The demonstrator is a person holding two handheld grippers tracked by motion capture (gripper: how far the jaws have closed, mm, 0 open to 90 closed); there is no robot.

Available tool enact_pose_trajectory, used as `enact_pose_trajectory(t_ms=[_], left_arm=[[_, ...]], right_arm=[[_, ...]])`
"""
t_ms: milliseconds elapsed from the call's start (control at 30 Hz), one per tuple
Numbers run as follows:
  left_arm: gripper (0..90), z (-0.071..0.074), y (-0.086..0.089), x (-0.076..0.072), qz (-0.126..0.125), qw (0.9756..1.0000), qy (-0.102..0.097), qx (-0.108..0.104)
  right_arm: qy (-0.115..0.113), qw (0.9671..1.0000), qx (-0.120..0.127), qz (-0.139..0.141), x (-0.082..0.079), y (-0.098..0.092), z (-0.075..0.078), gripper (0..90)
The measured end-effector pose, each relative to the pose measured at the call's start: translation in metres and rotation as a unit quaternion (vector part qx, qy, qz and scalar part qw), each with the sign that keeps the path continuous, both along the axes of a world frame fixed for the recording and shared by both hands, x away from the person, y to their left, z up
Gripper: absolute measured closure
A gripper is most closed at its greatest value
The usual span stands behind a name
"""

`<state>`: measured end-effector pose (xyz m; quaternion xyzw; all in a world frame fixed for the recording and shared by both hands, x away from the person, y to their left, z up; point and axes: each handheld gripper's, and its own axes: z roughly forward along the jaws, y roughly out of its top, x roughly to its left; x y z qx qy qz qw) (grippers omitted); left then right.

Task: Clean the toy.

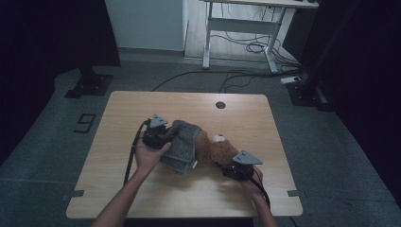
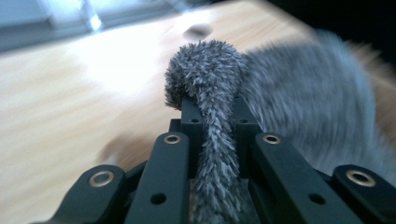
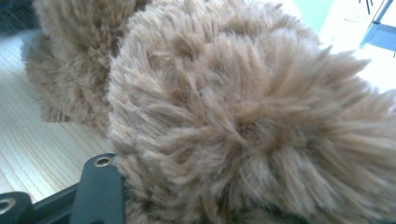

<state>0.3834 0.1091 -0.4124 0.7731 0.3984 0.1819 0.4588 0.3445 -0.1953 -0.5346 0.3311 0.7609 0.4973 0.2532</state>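
One pale wooden table point(image 1: 142, 189) with a round cable hole point(image 1: 220, 105) stands on grey carpet before a white desk frame point(image 1: 243, 33) and loose cables, and on it lies a brown teddy bear point(image 1: 220, 150) in a grey knitted garment point(image 1: 182, 144), with the left gripper point(image 1: 163, 137) at the cloth and the right gripper point(image 1: 231, 168) at the head. In the left gripper view the jaws pinch a fold of fuzzy grey cloth above bright tabletop; in the right gripper view brown fur bulges between the jaws, though whether they press on it cannot be told

High view is looking forward and down over the whole wooden surface point(image 1: 142, 194) from the person's side. Both tool views are sitting super close, left one facing grey fuzzy fabric point(image 2: 210, 84), right one facing the brown plush toy point(image 3: 243, 116), each sharing that surface
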Motion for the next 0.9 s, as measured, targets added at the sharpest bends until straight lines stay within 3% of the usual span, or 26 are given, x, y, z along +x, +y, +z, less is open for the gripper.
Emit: enact_pose_trajectory(t_ms=[133,200,267,300,367,433,500,633,733,833,900], left_arm=[[80.0,0.015,-0.06,-0.003,-0.068,0.9973,-0.003,-0.028],[80.0,0.011,-0.09,-0.002,-0.093,0.9954,0.007,-0.024],[79.9,0.0,-0.115,0.001,-0.113,0.9931,0.029,-0.012],[79.8,-0.013,-0.132,0.004,-0.127,0.9904,0.055,0.005],[79.2,-0.03,-0.144,0.009,-0.14,0.9862,0.085,0.024],[79.2,-0.037,-0.143,0.013,-0.136,0.9863,0.093,0.005],[79.4,-0.037,-0.138,0.015,-0.13,0.9871,0.093,0.0],[79.5,-0.036,-0.125,0.012,-0.113,0.9906,0.076,0.017],[79.7,-0.037,-0.115,0.007,-0.094,0.9934,0.055,0.036],[80.1,-0.04,-0.1,0.002,-0.073,0.9944,0.035,0.068],[80.3,-0.041,-0.091,-0.002,-0.066,0.9947,0.02,0.076]], right_arm=[[0.001,1.0,0.002,-0.003,0.0,0.001,0.0,38.7],[0.0,1.0,0.002,-0.005,0.0,0.001,0.0,38.6],[-0.001,1.0,0.0,-0.005,0.0,0.002,0.001,38.5],[0.0,1.0,-0.002,-0.004,-0.001,0.002,0.001,38.4],[0.002,1.0,-0.003,-0.004,-0.001,0.002,0.001,37.8],[0.01,0.9998,-0.018,-0.008,0.001,0.001,-0.002,36.8],[0.012,0.9999,-0.008,-0.007,0.001,-0.001,-0.003,36.7],[0.008,0.9997,-0.019,-0.012,0.0,0.003,0.0,37.0],[0.014,0.9996,-0.015,-0.018,0.0,0.002,0.0,37.0],[0.019,0.9996,-0.005,-0.021,0.0,0.002,0.0,37.0],[0.022,0.9996,-0.002,-0.02,0.0,0.001,0.001,37.0]])
